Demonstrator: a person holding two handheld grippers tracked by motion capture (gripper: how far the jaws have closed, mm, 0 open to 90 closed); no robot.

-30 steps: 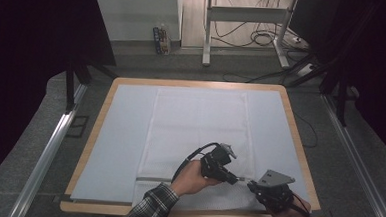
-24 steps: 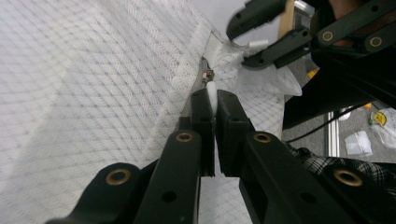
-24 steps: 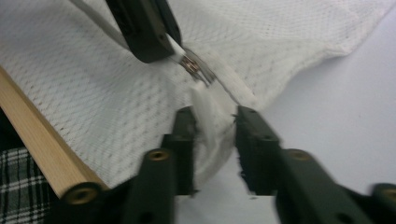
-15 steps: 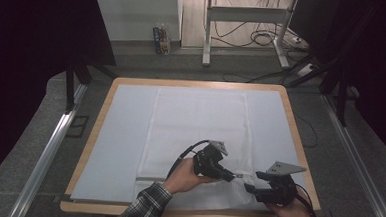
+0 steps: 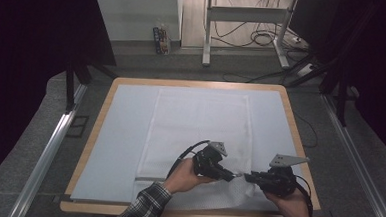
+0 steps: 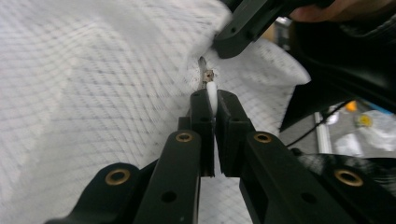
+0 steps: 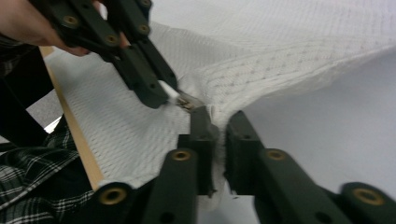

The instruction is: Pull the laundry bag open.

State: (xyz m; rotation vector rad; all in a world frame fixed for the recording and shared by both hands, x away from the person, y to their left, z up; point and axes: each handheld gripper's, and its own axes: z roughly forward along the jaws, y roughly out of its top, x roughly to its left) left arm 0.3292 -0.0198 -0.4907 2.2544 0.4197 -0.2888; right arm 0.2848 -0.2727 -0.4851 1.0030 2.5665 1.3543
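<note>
The white cloth [image 5: 199, 134] lies spread on the pale sheet over the bench [image 5: 286, 101], its near right corner drawn up off the surface between the two hands. The left tongs [image 5: 233, 176] are pressed together on a thin fold of that cloth; the left gripper view shows the jaws closed on a white sliver of fabric [image 6: 211, 93], with a small tag or stitched end standing just past their tips. The right tongs [image 5: 247, 177] meet them tip to tip; in the right gripper view [image 7: 217, 123] the cloth is bunched between their jaws, which stand a little apart around it, so they look to be pinching it, though how firmly I cannot tell.

The step looks like taking hold of the corner or edge to fold or straighten the cloth. To do it well:

- Both tongs hold almost the same spot. One should slide along the hem away from the other, so the edge is held at two separate points and can be pulled taut
- Keep the left pinch deeper than a sliver; a hold this shallow is likely to slip once the cloth is tensioned
- Lift just enough to free the corner, so the rest stays flat and does not drag across the sheet
- Move both hands together and level, keeping the edge straight, then lay it down before letting go
</note>
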